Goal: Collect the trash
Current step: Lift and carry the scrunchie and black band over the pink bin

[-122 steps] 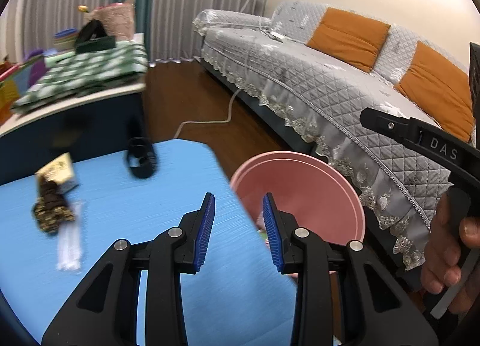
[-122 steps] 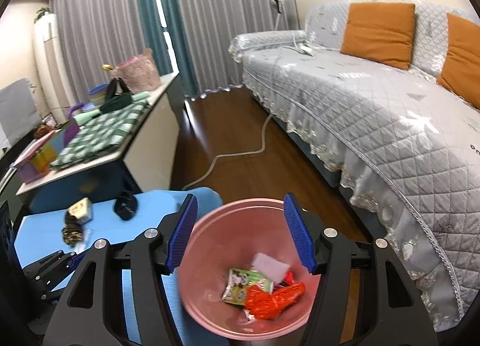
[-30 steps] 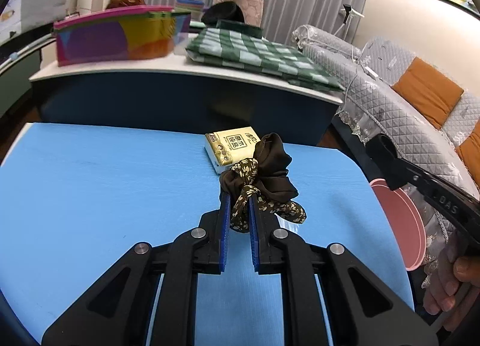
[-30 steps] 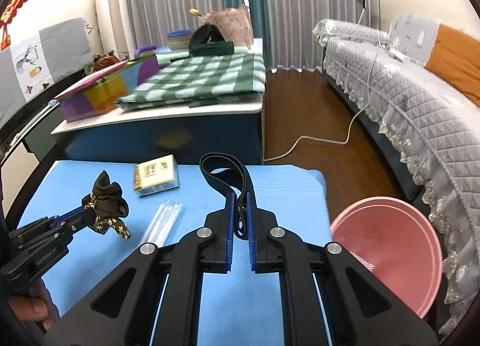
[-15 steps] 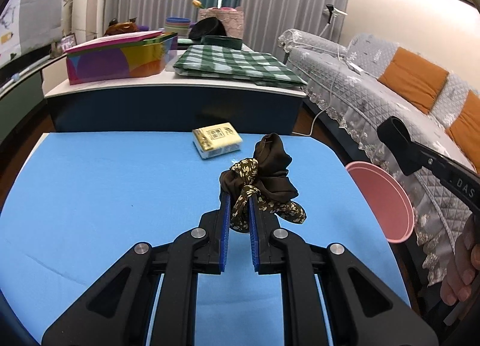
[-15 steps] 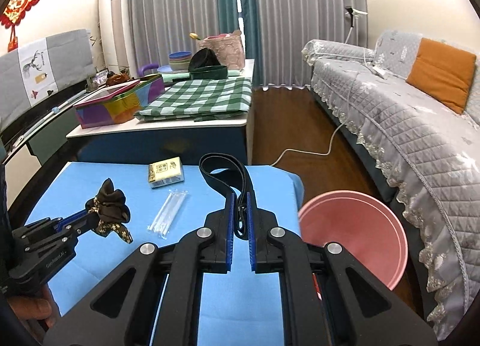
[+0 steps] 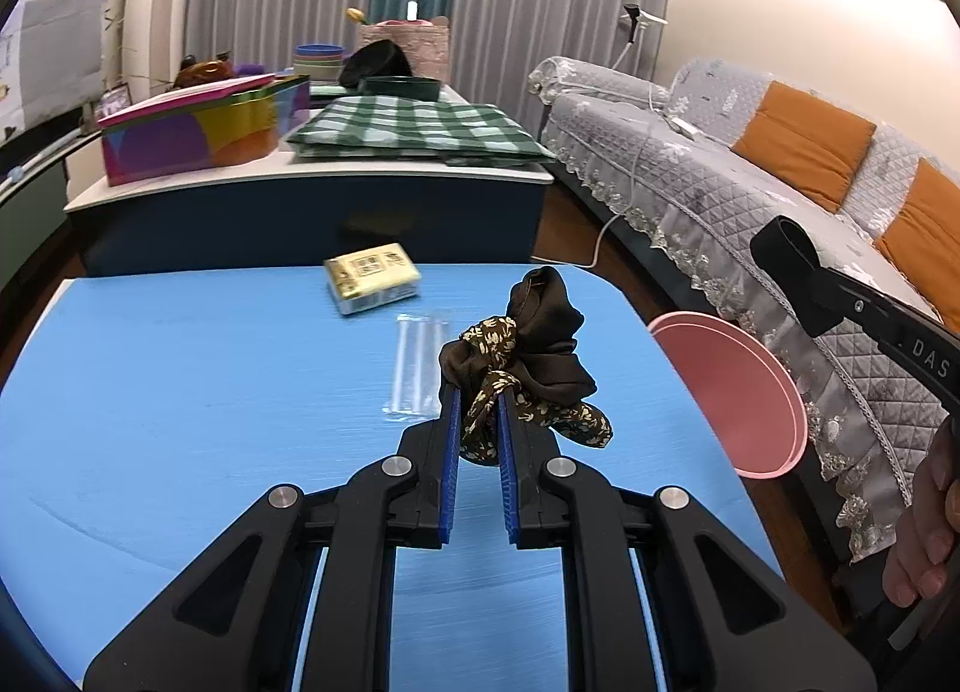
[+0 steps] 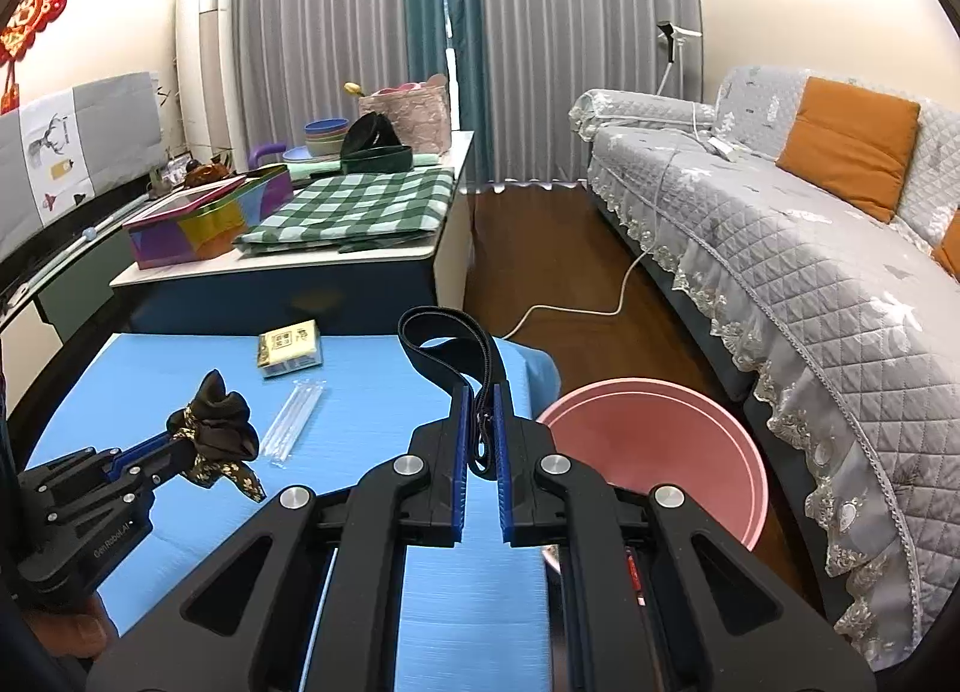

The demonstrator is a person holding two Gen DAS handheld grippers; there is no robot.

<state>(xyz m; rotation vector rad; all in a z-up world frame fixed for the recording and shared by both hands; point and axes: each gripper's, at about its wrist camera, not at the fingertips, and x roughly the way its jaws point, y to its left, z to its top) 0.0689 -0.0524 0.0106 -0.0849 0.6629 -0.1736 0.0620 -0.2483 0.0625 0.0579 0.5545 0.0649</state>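
Brown fabric scrunchie with a floral print is what we have clamped in the left gripper; jaws nearly together, pads biting its lower bunch, most of the cloth puffing up and to the right above the tips. We judge it very light, soft and squashy, not slippery, nothing to break; a pinch anywhere on the bunched cloth holds, and the current bite looks deep enough. It may cling to the pads on release.

Right gripper is closed on a black strap loop; the loop stands up past the tips, leaning left, and the pinched part runs down between the pads. We reckon it's light, flexible webbing, a bit springy, thin enough to slide if the squeeze eases, so holding it where the two runs lie together makes sense.

Both items hang above the blue table, not touching it. The pink bin sits beside the table's right edge, lower than the top, just right of the right gripper's tips and well right of the left one; bin contents hidden here apart from a red scrap low by the arm.

Left on the table: a small yellow packet near the far edge and clear plastic straws just behind the scrunchie, flat, thin, likely slippery; we'd take those across the middle.
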